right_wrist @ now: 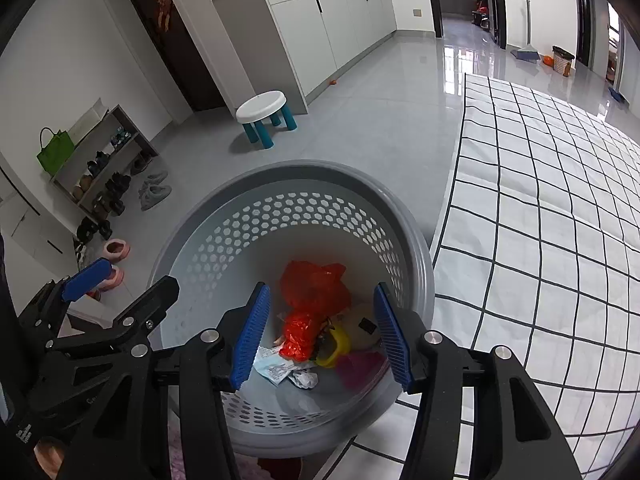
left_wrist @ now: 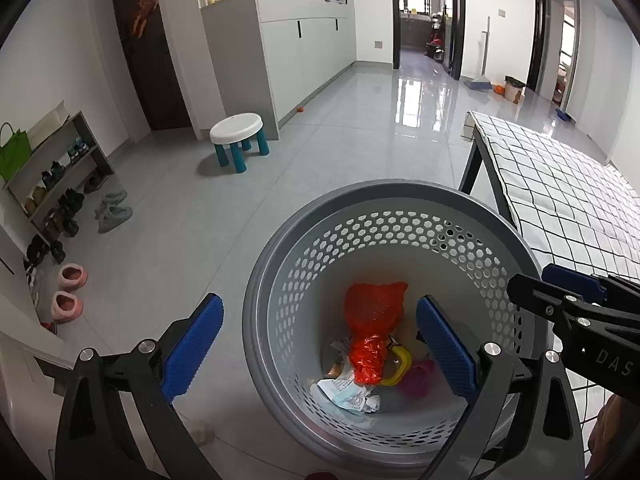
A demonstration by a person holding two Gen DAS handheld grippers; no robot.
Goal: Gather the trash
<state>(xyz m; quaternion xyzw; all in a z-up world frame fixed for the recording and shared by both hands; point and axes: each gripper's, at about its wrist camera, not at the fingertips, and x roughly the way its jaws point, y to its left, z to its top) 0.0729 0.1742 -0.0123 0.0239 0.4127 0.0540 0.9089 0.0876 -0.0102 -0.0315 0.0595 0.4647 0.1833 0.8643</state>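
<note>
On a glossy grey tiled floor (left_wrist: pixel 320 168), a perforated grey plastic basket (left_wrist: pixel 280 280) sits below both spread, empty tools: left tool (left_wrist: pixel 320 344), right tool (right_wrist: pixel 322 332) lettered "DAS".

the glossy grey tiled floor (left_wrist: pixel 340 152) carries a round grey perforated basket (left_wrist: pixel 304 240), which stands just beside a table draped in a white cloth with a black grid (right_wrist: pixel 540 208). also on the floor are a small white stool with teal legs (left_wrist: pixel 239 136), a low shoe rack (left_wrist: pixel 60 168) along the left wall with grey shoes (left_wrist: pixel 112 208) and pink slippers (left_wrist: pixel 70 288) near it, and a far-off broom (left_wrist: pixel 482 80).
</note>
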